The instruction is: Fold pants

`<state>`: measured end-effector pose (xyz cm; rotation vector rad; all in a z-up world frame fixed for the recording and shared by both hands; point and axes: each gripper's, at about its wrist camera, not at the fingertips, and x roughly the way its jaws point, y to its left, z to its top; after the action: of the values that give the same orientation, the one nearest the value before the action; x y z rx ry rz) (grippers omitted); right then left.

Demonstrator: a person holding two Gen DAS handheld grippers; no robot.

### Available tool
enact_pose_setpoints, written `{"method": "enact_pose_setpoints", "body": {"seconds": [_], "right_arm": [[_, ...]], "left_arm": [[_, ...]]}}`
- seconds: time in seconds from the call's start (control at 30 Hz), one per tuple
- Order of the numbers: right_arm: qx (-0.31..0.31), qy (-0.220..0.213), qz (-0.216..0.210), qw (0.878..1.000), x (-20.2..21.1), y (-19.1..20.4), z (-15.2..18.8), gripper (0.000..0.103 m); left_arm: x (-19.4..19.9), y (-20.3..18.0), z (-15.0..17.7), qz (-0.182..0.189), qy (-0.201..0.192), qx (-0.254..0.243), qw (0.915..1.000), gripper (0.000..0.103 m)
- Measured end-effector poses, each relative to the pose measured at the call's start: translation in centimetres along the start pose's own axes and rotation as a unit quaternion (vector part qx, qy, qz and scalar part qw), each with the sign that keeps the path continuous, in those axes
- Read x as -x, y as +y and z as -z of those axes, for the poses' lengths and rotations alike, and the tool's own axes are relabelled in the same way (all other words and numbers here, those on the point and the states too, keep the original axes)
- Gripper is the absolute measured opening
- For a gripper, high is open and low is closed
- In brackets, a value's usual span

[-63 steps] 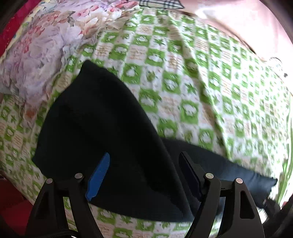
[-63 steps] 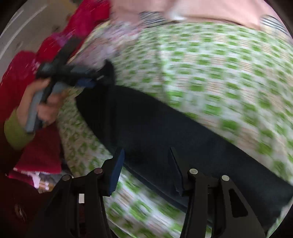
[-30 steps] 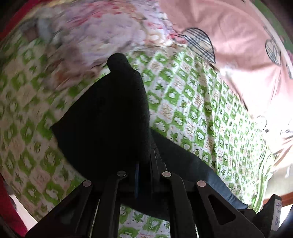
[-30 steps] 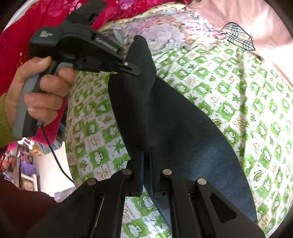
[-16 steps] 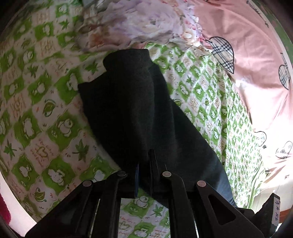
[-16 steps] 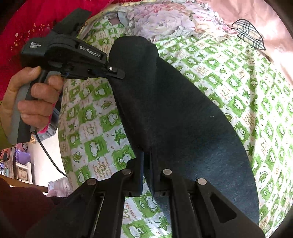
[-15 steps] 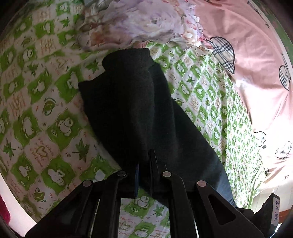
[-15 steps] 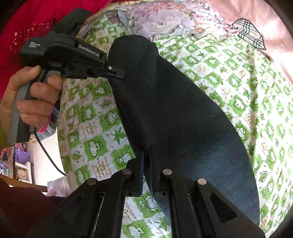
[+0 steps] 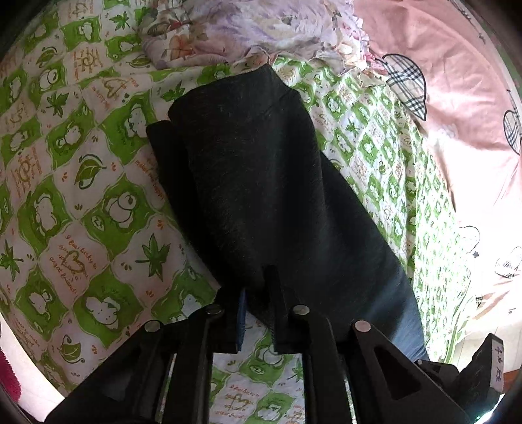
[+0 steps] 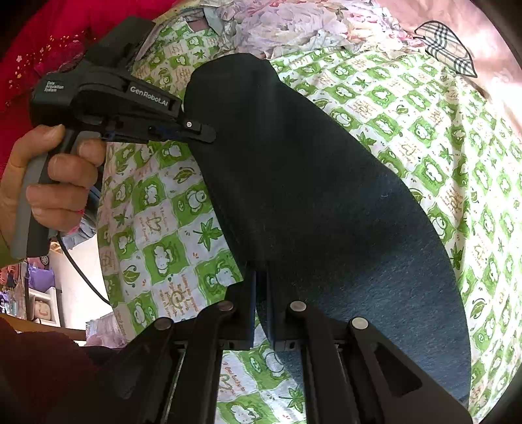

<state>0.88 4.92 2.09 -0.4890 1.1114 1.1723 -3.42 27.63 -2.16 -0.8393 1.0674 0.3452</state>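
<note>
Claw, left [image 9: 257, 306]: jaws opening, dark pants [image 9: 261, 182] edge between them. Claw, right [image 10: 261, 303]: pinched on the near hem. Pants lie doubled on the green-checked bed sheet [image 9: 98, 195]. You should ease both corners down squarely, edges matched, before letting go. Nearby: floral quilt [image 9: 244, 29], pink cover [image 9: 456, 81]; neither blocks you.

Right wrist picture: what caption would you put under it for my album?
Two claws pinch the dark blue fabric pants folded over on a green-and-white patterned bedsheet.
</note>
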Motion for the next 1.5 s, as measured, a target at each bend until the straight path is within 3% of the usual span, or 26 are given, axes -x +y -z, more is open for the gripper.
{"method": "enact_pose_setpoints", "body": {"seconds": [0.13, 0.23, 0.3, 0.4, 0.6, 0.77, 0.87, 1.17, 1.4, 1.5], "right_arm": [[-0.014, 0.011, -0.005, 1.0, -0.3, -0.5, 0.0, 0.011], [-0.027, 0.008, -0.018, 0.999, 0.2, -0.9, -0.1, 0.015], [-0.039, -0.002, -0.028, 0.999, 0.8, -1.4, -0.3, 0.018], [-0.063, -0.021, -0.036, 0.997, 1.8, -2.4, -0.9, 0.022], [-0.134, -0.058, -0.036, 0.989, 3.3, -6.7, -3.3, 0.023], [-0.239, -0.082, -0.049, 0.966, 3.0, -13.3, -4.9, 0.023], [-0.268, -0.069, -0.043, 0.96, 1.5, -16.2, -5.7, 0.023], [-0.209, 0.029, -0.072, 0.975, -4.2, -14.7, -7.0, 0.023], [-0.166, 0.05, -0.057, 0.983, -4.8, -12.9, -7.3, 0.024], [-0.137, 0.049, -0.034, 0.989, -4.8, -11.9, -7.5, 0.016]], "left_arm": [[0.7, 0.6, 0.1, -0.003, 0.003, 0.002, 1.0, 0.017], [1.7, 1.2, -0.2, -0.019, -0.004, 0.007, 0.9998, 0.038], [2.2, 1.8, -0.6, -0.024, -0.008, 0.018, 0.9995, 0.042], [2.5, 2.7, -1.6, -0.037, -0.002, 0.04, 0.9985, 0.057], [2.2, 2.6, -3.3, -0.05, 0.003, 0.043, 0.9978, 0.059], [1.5, 1.9, -5.1, -0.062, 0.005, 0.024, 0.9978, 0.059], [1.2, 2.2, -5.8, -0.067, 0.007, 0.023, 0.9975, 0.059], [-0.3, 3.3, -6.0, -0.061, 0.026, 0.007, 0.9978, 0.059], [-2.0, 1.9, -7.0, -0.058, 0.03, -0.019, 0.9977, 0.058], [-2.4, 1.4, -7.3, -0.062, 0.02, -0.029, 0.9974, 0.053]]}}
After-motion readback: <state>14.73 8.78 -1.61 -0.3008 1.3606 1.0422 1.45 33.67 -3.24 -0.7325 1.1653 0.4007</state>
